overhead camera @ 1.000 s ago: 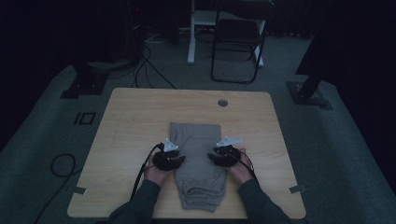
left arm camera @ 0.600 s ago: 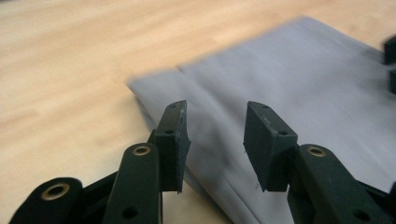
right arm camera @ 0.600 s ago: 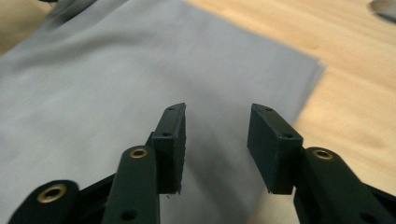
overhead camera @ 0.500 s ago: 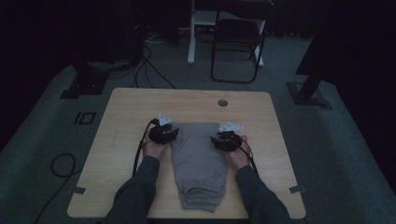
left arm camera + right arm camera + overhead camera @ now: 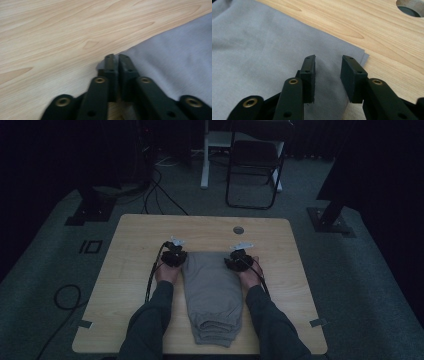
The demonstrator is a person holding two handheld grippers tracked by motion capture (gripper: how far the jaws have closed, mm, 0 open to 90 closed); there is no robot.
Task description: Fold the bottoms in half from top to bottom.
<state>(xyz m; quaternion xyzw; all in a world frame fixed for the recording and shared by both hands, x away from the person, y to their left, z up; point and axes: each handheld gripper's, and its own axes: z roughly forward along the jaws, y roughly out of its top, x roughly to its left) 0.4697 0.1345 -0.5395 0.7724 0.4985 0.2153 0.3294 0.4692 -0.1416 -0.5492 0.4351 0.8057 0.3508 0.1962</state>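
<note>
Trousers (image 5: 212,295) between both tongs

No words, labels, brands or numbers can be read anywhere — not on the grey cloth (image 5: 212,292), not on the wooden worktop (image 5: 135,245), not on either tool.

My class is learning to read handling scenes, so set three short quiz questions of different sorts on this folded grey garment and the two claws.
1. True or false: the left claw is shut at the corner of the grey garment.
2. Where does the right claw stand: A over the garment's corner, B over the round hole in the table?
3. Which garment end do both claws work at?

Key: 1 true. 2 A, jaws apart, just been closing. 3 The far end.
</note>
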